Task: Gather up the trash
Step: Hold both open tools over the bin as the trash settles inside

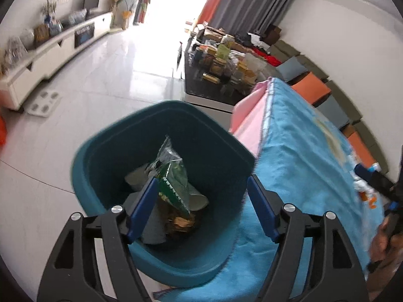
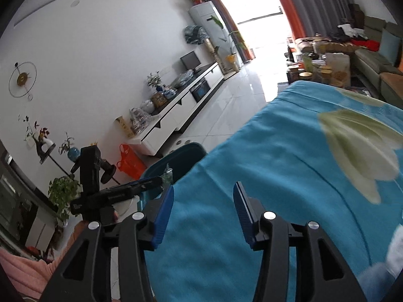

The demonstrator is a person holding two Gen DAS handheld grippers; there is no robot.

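The teal plastic bin (image 1: 105, 151) has its near rim hidden behind the left tool (image 1: 201, 209). Under the green foil wrapper (image 1: 173, 181), the remaining litter is too blurred to identify. The right tool (image 1: 377, 183) is cut off by the left wrist view's edge. In the right wrist view, the blue flower-print cloth (image 2: 252, 151) is smeared by blur and covers most of the bin.

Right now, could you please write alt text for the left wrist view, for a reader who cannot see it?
The open left gripper hangs above a teal trash bin that holds a green snack wrapper and paper scraps. A blue cloth covers the table beside the bin.
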